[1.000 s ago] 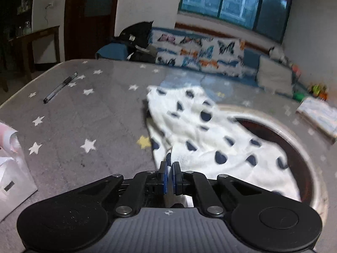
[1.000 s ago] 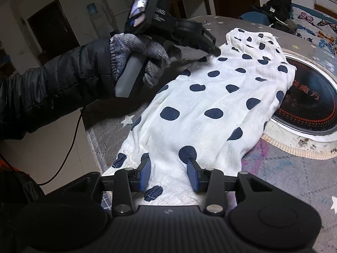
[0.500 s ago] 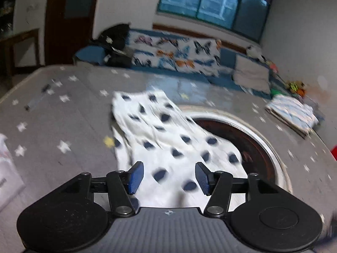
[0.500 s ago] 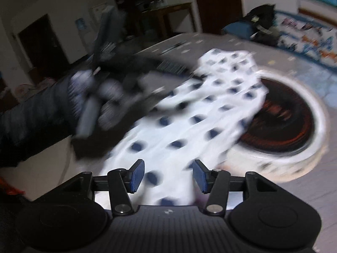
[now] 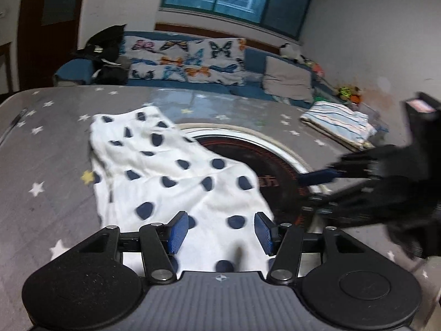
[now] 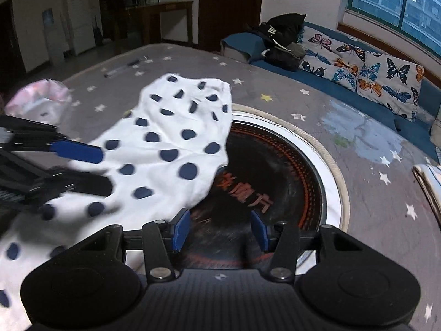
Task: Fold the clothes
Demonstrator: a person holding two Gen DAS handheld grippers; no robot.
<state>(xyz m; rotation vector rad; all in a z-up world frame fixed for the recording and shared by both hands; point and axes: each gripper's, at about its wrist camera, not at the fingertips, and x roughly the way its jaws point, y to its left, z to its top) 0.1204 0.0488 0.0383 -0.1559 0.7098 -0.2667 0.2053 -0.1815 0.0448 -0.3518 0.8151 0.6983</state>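
A white garment with dark blue dots (image 5: 171, 171) (image 6: 165, 138) lies flat on the grey star-print table (image 5: 55, 151), its right edge over a round black inset (image 5: 275, 160) (image 6: 275, 171). My left gripper (image 5: 220, 226) hovers above the garment's near end. Its jaws are apart and closing; cloth lies under them and the pads do not press it. My right gripper (image 6: 220, 227) hangs over the black inset just right of the garment's edge, jaws apart and closing, with nothing between them. Each gripper also shows blurred in the other's view: right gripper (image 5: 322, 190), left gripper (image 6: 85, 168).
A folded striped cloth (image 5: 339, 124) lies at the table's far right. A pen (image 6: 124, 66) and a white and pink bag (image 6: 41, 96) sit on the left side. Beyond the table stands a sofa with butterfly cushions (image 5: 187, 63).
My left gripper let go of the garment's edge, opened and drew back. My right gripper swung right, off the garment's near hem to over the black inset.
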